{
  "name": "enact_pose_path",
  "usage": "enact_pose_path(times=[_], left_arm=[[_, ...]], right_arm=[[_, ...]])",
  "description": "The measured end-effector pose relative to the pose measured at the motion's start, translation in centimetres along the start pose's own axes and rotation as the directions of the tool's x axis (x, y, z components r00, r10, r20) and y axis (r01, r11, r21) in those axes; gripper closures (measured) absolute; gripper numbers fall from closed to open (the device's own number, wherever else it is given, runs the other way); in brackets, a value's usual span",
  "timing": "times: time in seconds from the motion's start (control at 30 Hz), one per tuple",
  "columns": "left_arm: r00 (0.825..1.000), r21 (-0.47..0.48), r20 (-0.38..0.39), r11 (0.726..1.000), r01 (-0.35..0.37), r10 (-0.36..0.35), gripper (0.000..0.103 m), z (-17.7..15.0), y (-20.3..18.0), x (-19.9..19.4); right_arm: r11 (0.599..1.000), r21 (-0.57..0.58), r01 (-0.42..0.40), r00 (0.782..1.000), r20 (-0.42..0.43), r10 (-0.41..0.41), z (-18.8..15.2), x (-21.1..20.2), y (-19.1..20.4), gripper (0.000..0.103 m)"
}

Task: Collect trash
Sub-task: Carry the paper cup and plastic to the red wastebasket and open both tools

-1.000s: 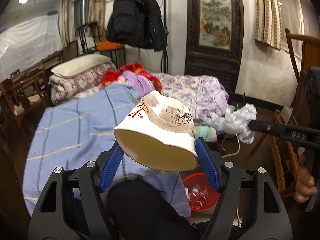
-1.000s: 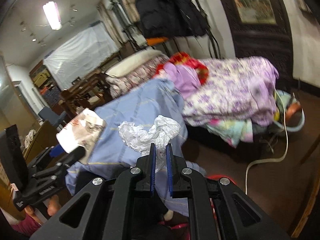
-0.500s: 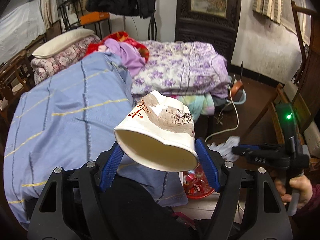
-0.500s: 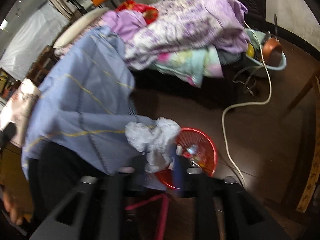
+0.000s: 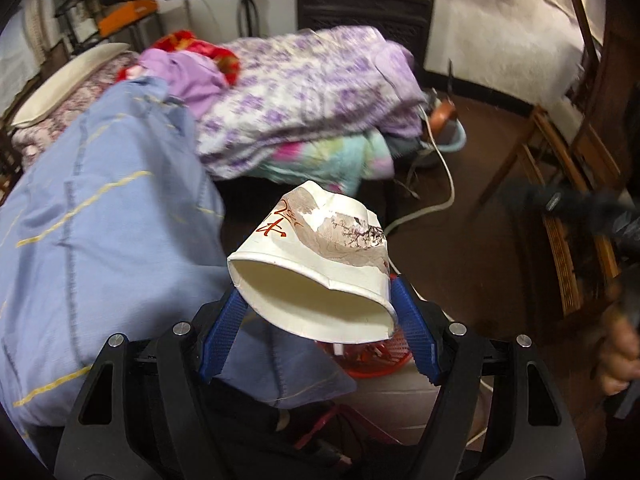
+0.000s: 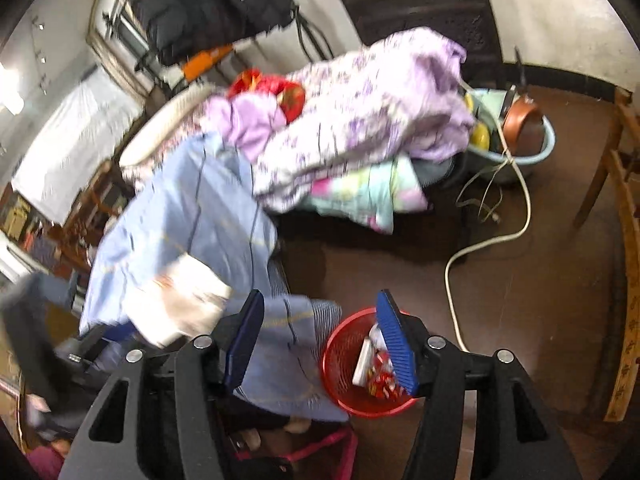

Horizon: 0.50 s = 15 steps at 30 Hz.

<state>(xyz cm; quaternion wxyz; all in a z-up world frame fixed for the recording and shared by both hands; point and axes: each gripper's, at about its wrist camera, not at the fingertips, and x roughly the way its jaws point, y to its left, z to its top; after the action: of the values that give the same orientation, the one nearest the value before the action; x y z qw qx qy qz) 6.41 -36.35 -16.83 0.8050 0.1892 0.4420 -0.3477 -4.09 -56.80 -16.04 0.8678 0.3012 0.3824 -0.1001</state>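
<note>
Paper cup (image 5: 316, 268), squashed and clamped across its rim by the left gripper (image 5: 316, 328), pointed base-first away from the camera, its long axis running along the fingers above the red basket (image 5: 372, 364). Released there, it might have glanced off the blue bedding (image 5: 100, 208) and missed. Right gripper (image 6: 320, 340) stood apart, having just opened, nothing between its jaws.
</note>
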Motion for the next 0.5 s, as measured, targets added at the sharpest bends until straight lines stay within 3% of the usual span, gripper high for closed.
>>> enact_pose_path(times=[0.13,0.37,0.5], left_arm=[[0.999,0.057,-0.045,0.998,0.018,-0.016,0.031,0.1,-2.1,2.3],[0.996,0.105,-0.084,0.994,0.028,-0.019,0.031,0.1,-3.9,4.5],[0.993,0.124,-0.120,0.992,0.002,0.013,0.031,-0.2,-4.3,6.2]], right_arm=[[1.000,-0.003,-0.008,0.999,0.032,0.009,0.6,-0.9,-0.1,0.042],[0.999,0.032,-0.017,1.000,0.013,0.016,0.9,-0.4,-1.4,0.042],[0.999,0.042,-0.009,1.000,-0.001,0.009,0.5,0.2,-1.7,0.042]])
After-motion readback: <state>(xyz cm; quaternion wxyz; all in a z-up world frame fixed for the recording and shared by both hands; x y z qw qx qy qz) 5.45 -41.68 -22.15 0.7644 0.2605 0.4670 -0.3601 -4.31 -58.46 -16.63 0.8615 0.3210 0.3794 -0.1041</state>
